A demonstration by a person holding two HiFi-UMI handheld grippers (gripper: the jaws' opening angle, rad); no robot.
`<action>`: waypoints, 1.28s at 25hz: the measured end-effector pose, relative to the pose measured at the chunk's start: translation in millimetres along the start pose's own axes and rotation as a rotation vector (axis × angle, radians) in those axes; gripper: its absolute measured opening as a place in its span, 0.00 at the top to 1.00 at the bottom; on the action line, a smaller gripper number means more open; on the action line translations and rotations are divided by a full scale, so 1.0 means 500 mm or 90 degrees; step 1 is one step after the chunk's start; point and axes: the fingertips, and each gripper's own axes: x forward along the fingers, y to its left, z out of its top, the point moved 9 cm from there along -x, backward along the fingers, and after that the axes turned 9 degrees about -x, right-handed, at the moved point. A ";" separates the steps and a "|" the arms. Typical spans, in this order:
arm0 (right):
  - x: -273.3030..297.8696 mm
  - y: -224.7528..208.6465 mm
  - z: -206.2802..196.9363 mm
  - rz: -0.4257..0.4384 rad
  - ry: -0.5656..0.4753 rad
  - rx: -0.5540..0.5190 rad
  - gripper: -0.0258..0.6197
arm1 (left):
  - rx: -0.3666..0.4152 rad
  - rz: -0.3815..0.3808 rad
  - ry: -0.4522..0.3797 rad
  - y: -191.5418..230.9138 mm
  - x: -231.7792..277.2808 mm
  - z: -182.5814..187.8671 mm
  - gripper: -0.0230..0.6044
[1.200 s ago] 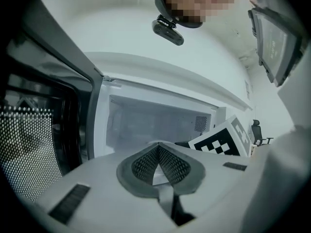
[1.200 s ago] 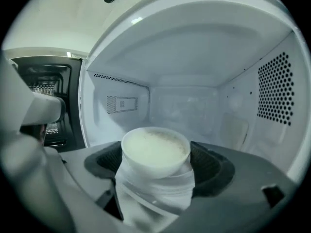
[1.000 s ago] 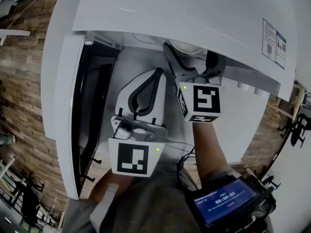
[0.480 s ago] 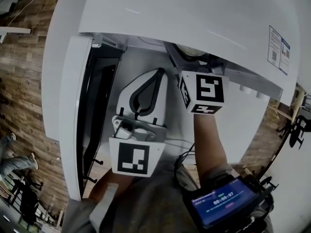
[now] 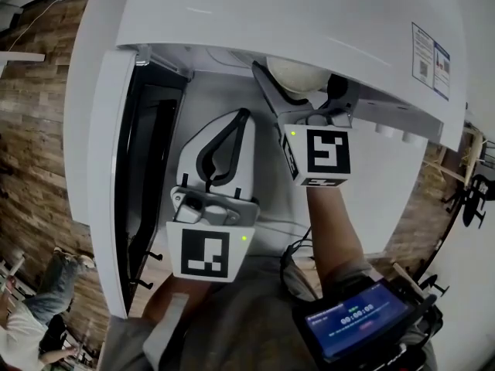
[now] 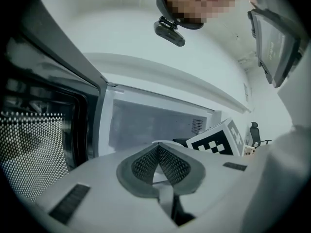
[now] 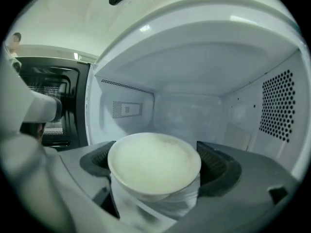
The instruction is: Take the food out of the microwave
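Note:
A white bowl [image 7: 154,164] of pale food sits inside the open microwave [image 5: 309,22], just within its mouth. My right gripper [image 7: 154,154] reaches in level with its jaws spread wide, one on each side of the bowl. The dark pads [image 7: 218,164] stand beside the bowl's wall, and I see no squeeze on it. From the head view the bowl [image 5: 298,76] shows under the microwave's top edge, between the right gripper's [image 5: 300,85] fingers. My left gripper [image 5: 244,116] hovers in front of the opening, shut with nothing in it, and its tips [image 6: 158,148] meet.
The microwave door [image 5: 100,176] stands swung open on the left, its mesh window [image 6: 34,144] close beside the left gripper. Perforated walls [image 7: 279,106] bound the cavity on the right. A screen device [image 5: 352,323] rides on the right forearm. Wooden floor [image 5: 31,130] lies left.
The right gripper's jaws have spread wider around the bowl, which now shows more fully under the microwave's top edge. The left gripper has stayed where it was.

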 end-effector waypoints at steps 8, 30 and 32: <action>-0.097 0.019 0.009 0.007 -0.023 -0.011 0.14 | 0.005 -0.002 -0.011 -0.035 -0.047 -0.001 0.95; -0.465 0.165 -0.164 0.010 0.038 0.005 0.14 | 0.037 -0.062 -0.008 -0.218 -0.276 -0.116 0.95; -0.478 0.170 -0.183 0.011 0.044 0.013 0.14 | 0.039 -0.066 -0.004 -0.230 -0.282 -0.124 0.95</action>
